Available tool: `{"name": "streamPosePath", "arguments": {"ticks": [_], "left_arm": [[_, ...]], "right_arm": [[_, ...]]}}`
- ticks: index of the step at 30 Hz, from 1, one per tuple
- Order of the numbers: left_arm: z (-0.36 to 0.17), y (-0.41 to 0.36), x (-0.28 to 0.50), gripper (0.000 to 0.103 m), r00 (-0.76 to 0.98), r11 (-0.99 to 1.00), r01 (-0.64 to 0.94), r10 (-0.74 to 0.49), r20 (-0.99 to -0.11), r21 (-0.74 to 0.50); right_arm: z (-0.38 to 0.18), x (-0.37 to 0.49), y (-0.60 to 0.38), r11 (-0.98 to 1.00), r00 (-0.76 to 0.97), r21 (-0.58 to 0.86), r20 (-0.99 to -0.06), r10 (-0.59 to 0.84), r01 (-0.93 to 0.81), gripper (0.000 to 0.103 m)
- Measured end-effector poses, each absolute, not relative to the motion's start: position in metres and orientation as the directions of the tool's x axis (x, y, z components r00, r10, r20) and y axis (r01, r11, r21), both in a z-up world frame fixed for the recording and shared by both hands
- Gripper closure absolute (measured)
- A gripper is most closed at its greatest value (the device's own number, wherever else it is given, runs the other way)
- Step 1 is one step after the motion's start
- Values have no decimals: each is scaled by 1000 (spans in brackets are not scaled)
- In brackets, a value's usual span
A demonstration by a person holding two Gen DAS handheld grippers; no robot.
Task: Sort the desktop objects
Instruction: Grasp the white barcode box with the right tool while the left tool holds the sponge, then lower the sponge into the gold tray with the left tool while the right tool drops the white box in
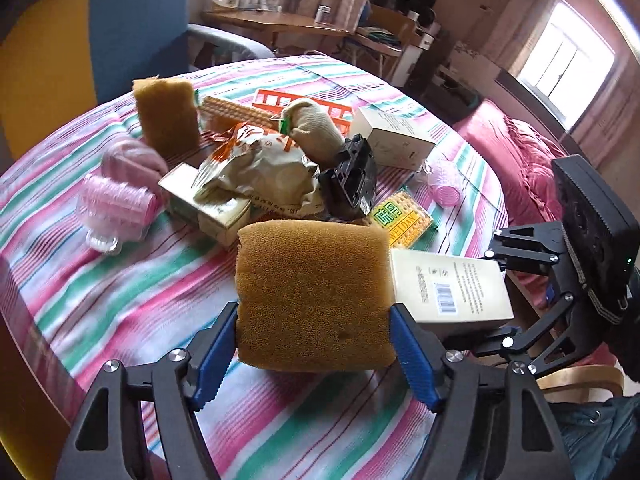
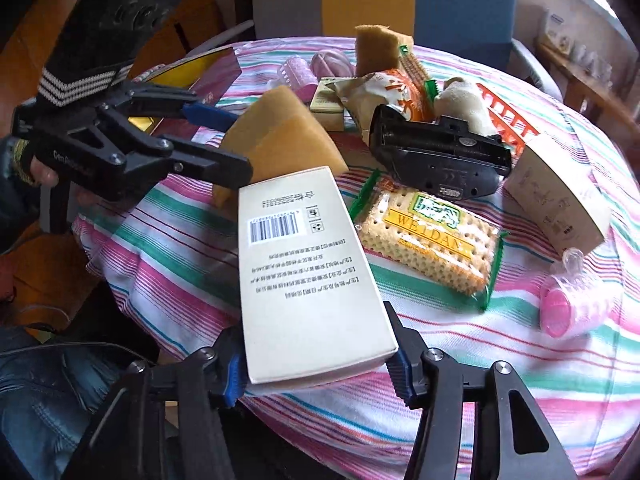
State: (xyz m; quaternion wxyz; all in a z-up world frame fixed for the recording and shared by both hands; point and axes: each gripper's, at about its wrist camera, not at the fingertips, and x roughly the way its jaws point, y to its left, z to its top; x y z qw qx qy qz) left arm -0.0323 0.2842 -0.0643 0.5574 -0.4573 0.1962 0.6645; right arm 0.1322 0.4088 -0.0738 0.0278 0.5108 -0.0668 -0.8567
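The left gripper (image 1: 314,344) was closed on a tan sponge (image 1: 312,292), its blue pads pressed into the two short sides, and the sponge hung lifted clear of the striped tablecloth (image 1: 132,292). Just to its right, the right gripper (image 2: 316,364) had its jaws clamped on the near end of a cream carton with a barcode (image 2: 304,264), which stuck out forward over the cloth. I judged both were being carried out of the heap to be grouped with their like, though no sorting place showed.

Across the table from left to right lay pink hair rollers (image 1: 116,204), a second sponge (image 1: 166,116) standing on edge, a flat box (image 1: 204,204) under a crumpled snack bag (image 1: 260,168), an orange rack (image 1: 304,108) with a beige sock (image 1: 316,128) lying across it, a black plastic part (image 1: 352,180), a packet of crackers (image 2: 432,240), another pale box (image 2: 560,196) and a lone pink roller (image 2: 568,312).

The heap was tangled in the middle: the bag covered the flat box, and the black part leaned on the bag, so those would likely have to come off from the top. The two grippers sat close together, and the carton nearly touched the held sponge.
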Motion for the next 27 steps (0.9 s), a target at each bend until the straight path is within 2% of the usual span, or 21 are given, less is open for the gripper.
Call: {"name": "streamPosePath", "arguments": {"ticks": [3,9,18,22,27], "left_arm": [[-67,292,-31,24,5,-346,-909,550,-835,-233],[-66,292,-30,29,-39,-417,-875,565,-824,-245],[-40,237,-10,31,-126,-468,-842,651,-748,-266],[-35,208,-10,31,-186,-535,-793,668,-720,-292],[-18,169,-8,31,-306,-629,-730,652,-694,-269]], "right_arm": [[-71,141,407,-989,-492,143,-865,-101,-48,47],[-74,142,401,-979,-525,171,-846,-90,-108,44],[-71,127,400,-981,-577,168,-813,-81,-99,53],[-59,122,388,-983,-600,170,-794,-93,-72,53],[-48,108,368,-987,-611,159,-785,-104,-35,53]]}}
